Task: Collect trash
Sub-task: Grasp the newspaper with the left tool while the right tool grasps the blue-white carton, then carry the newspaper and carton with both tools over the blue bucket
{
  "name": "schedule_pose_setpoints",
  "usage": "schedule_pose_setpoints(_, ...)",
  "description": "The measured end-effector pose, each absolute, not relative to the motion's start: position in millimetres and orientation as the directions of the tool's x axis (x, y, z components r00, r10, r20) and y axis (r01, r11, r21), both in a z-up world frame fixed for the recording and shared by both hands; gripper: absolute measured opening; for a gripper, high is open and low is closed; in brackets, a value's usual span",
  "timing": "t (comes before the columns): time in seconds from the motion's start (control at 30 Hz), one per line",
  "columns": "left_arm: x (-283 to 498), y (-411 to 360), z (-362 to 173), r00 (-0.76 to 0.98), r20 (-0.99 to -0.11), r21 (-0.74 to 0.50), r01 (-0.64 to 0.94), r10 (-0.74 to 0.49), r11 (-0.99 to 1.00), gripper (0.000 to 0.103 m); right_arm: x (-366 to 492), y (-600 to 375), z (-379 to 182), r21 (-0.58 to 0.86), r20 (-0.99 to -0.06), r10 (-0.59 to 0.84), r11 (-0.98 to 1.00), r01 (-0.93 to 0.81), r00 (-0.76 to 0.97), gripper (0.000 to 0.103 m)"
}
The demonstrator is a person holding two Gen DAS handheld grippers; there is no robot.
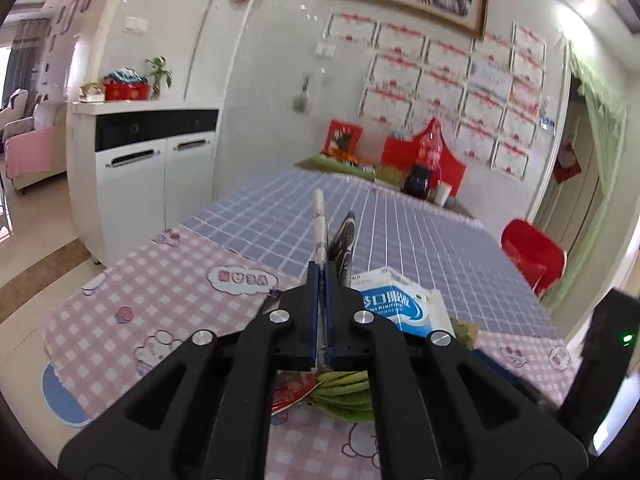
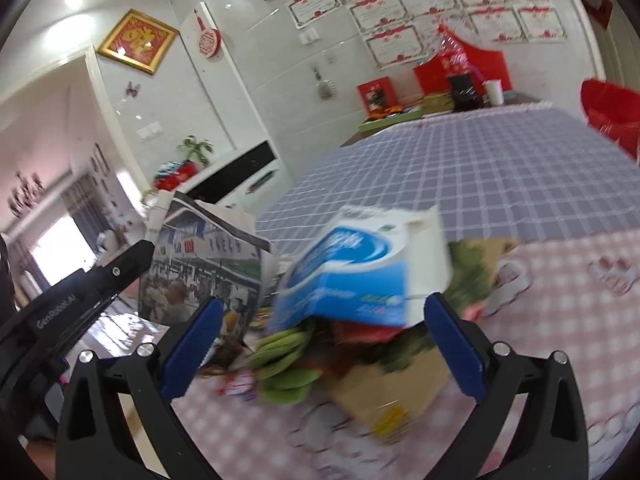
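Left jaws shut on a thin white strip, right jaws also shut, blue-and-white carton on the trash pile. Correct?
Not quite: the right gripper has its jaws open, as the right wrist view shows. The left gripper is shut on the thin white strip, and the blue-and-white carton is on the pile.

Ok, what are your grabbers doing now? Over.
Left gripper jaws shut on a thin white strip. Right gripper jaws open at the trash pile, blue-and-white box on top. Nothing blocking.
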State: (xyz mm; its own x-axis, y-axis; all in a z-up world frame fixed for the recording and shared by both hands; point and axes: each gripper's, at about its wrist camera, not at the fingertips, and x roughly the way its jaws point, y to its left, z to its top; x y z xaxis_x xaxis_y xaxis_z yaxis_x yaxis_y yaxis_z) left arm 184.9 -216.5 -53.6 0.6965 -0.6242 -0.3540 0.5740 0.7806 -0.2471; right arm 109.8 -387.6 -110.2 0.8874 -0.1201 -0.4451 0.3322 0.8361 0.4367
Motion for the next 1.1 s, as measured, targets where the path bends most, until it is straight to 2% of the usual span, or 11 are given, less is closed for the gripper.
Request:
schedule_pose_setpoints(0.1,181.7,-204.9,-52.3,0.717,-0.345,-0.244,0.555,-0.606,0.795,0.003,112.2,-378.8,-113.5,0.494,-0.431,-0.060,0.819,0.291,0.900,0.096)
schedule_pose_setpoints(0.2,184.8,-200.1,-59.3,0.714,-0.369,-0.247,0.542,-0.595,0.803,0.003,123.5,-376.2,-121.5,0.543,-0.445,-0.001,0.795,0.270,0.896,0.074)
schedule_pose_setpoints(0.5,183.1,-188.1,-70.7,0.712,-0.384,-0.228,0.544,-0.588,0.807,0.004,148.4,-387.6,-127.8,0.592,-0.446,-0.019,0.743,0.311,0.895,0.071)
schedule_pose_setpoints(0.6,192.1,-186.6,-77.7,0.702,-0.434,-0.215,0.527,-0.564,0.822,0.006,157.7,-393.0,-128.4,0.608,-0.446,-0.022,0.726,0.321,0.895,0.063)
schedule_pose_setpoints(0.67,200.5,-185.6,-85.0,0.694,-0.470,-0.206,0.514,-0.545,0.832,0.011,163.0,-395.5,-127.9,0.623,-0.440,-0.018,0.714,0.319,0.898,0.061)
schedule_pose_setpoints(0.77,212.2,-184.0,-97.4,0.666,-0.515,-0.218,0.506,-0.539,0.834,0.013,170.5,-400.0,-130.7,0.630,-0.443,-0.017,0.705,0.325,0.896,0.050)
schedule_pose_setpoints(0.83,218.6,-184.3,-104.3,0.646,-0.536,-0.228,0.509,-0.544,0.830,0.012,175.6,-403.7,-133.7,0.633,-0.449,-0.013,0.701,0.328,0.894,0.024)
schedule_pose_setpoints(0.9,219.5,-184.4,-105.4,0.640,-0.525,-0.240,0.521,-0.561,0.819,0.007,176.3,-405.0,-135.2,0.631,-0.445,-0.014,0.704,0.325,0.895,0.011)
schedule_pose_setpoints(1.0,218.1,-184.6,-98.6,0.653,-0.477,-0.249,0.541,-0.588,0.803,0.003,174.3,-405.3,-130.4,0.618,-0.420,-0.022,0.725,0.303,0.907,0.006)
schedule_pose_setpoints(1.1,224.3,-180.6,-89.3,0.638,-0.432,-0.313,0.557,-0.638,0.769,0.003,172.8,-401.3,-119.2,0.581,-0.400,-0.045,0.760,0.292,0.915,0.005)
